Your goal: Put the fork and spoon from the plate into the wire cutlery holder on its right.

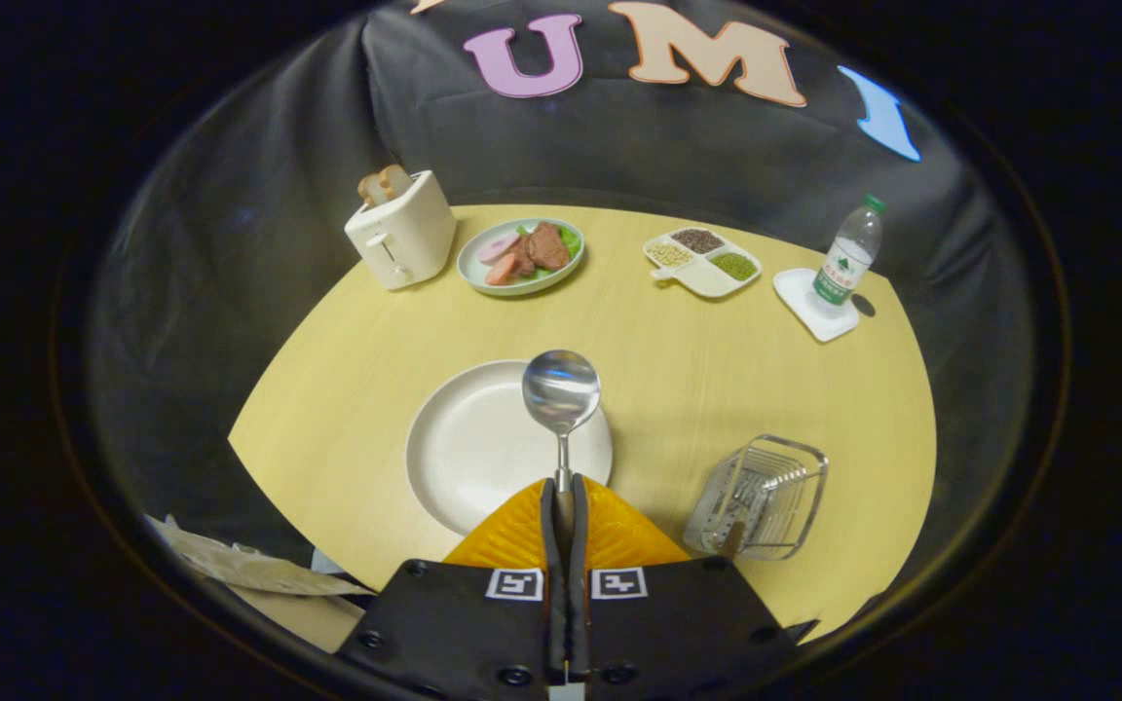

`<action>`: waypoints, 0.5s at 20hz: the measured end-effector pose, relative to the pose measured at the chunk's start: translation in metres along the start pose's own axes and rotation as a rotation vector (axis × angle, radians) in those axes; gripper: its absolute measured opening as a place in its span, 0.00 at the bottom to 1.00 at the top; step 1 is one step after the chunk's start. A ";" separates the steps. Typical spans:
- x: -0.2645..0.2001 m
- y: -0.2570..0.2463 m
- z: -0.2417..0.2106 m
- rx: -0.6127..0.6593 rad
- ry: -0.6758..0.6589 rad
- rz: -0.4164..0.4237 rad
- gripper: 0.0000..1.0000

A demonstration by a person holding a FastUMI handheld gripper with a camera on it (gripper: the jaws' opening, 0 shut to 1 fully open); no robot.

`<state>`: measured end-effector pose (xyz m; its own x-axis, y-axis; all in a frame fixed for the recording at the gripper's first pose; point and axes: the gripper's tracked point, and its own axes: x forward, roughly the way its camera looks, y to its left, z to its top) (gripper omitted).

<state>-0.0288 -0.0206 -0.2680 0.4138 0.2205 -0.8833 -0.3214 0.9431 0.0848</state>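
1. My tongs (562,487) are clenched on the spoon (561,392) handle, bowl above the plate (464,448).
2. Holder (759,497) sits right of plate on bench (697,370), a utensil inside.

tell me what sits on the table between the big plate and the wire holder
Nothing: in the gripper view, bare table separates the plate from the wire holder. The gripper holds the spoon.

No readable text stands on any object. The water bottle (849,257), at the upper right of the frame, carries a green label too small to read; two square coded markers (566,583) sit on the hand-held gripper (564,497), wordless.
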 end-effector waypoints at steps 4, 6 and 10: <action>-0.011 -0.016 0.000 0.016 0.009 -0.018 0.04; -0.016 -0.026 -0.002 0.020 0.015 -0.030 0.04; -0.029 -0.048 -0.003 0.026 0.022 -0.061 0.04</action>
<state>-0.0278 -0.0727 -0.2475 0.4131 0.1573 -0.8970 -0.2743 0.9607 0.0421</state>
